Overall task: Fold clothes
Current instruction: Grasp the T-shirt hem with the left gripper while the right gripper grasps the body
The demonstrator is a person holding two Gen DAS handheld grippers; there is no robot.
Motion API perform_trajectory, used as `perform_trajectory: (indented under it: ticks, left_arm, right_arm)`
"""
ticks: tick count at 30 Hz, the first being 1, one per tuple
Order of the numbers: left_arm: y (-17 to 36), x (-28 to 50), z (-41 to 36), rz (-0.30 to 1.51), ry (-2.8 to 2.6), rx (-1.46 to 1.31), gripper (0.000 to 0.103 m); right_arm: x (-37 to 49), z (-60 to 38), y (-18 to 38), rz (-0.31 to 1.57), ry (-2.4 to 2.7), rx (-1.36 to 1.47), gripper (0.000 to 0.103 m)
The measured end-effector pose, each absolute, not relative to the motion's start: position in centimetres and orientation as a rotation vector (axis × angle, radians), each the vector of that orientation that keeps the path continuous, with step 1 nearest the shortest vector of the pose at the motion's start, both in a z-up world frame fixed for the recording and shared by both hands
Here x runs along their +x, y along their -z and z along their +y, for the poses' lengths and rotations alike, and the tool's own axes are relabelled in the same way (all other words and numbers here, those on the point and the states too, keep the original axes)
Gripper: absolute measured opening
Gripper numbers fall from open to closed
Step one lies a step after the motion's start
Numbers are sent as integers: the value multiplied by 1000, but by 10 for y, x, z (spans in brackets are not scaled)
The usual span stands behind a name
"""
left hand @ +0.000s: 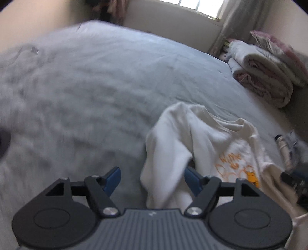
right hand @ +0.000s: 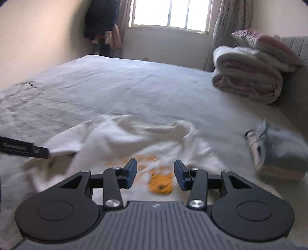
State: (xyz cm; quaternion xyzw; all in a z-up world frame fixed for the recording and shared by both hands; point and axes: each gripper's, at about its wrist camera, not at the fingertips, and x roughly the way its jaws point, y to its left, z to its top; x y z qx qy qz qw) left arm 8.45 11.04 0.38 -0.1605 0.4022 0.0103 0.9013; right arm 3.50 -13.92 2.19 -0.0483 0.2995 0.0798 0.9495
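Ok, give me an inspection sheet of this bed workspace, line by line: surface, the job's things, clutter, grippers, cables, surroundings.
Surface: bed with a wrinkled grey sheet.
Job's things: white T-shirt with an orange print, crumpled and unfolded on the sheet; folded grey garment to its right.
Clutter: rolled quilts stacked at the far right, with a pillow on top.
Grippers: left hand-held gripper open, shirt cloth lying loose between its fingers; right hand-held gripper open above the print, holding nothing.
Cables: nothing seen.
Surroundings: bright window, curtain, dark clothes hanging in the far corner.
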Motion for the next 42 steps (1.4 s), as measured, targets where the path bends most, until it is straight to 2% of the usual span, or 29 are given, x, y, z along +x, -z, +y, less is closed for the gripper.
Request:
perform_trajectory:
  ticks: [11, 15, 17, 18, 19, 22, 24, 25, 28, 35, 42]
  left_arm:
    - [25, 70, 111, 905, 40, -518, 72]
    - [35, 76, 110, 933, 32, -519, 58]
    - [36, 79, 109, 937, 41, -518, 43]
    - [36, 80, 109, 940, 47, -517, 31]
    - [37, 82, 109, 944, 44, -511, 26]
    - [35, 84, 113, 937, 27, -508, 14]
    - [30, 83, 117, 914, 13, -508, 11]
    - [26, 82, 121, 889, -4, -493, 10]
    - [13, 83, 131, 812, -84, -432, 9]
    - [3, 88, 182, 729, -197, -563, 9]
    - [-16, 88, 226, 608, -215, -711, 9]
  right_arm:
    - [-55, -92, 0, 703, -439, 16, 47]
    - [-69, -69, 7, 763, -592, -12, 47]
    - [-72, -61, 11, 778, -643, -33, 47]
    - [-72, -57, 15, 788, -656, -52, 47]
    - [-71, -53, 19, 798, -660, -77, 47]
    - [-65, -47, 33, 822, -626, -151, 47]
    - [-59, -47, 41, 829, -592, -204, 45]
    - [-57, -49, 43, 833, -577, -215, 35]
    - [-50, -58, 45, 861, -562, -173, 14]
    - [-36, -72, 31, 904, -635, 106, 12]
    - [-30, -70, -1, 858, -701, 327, 12]
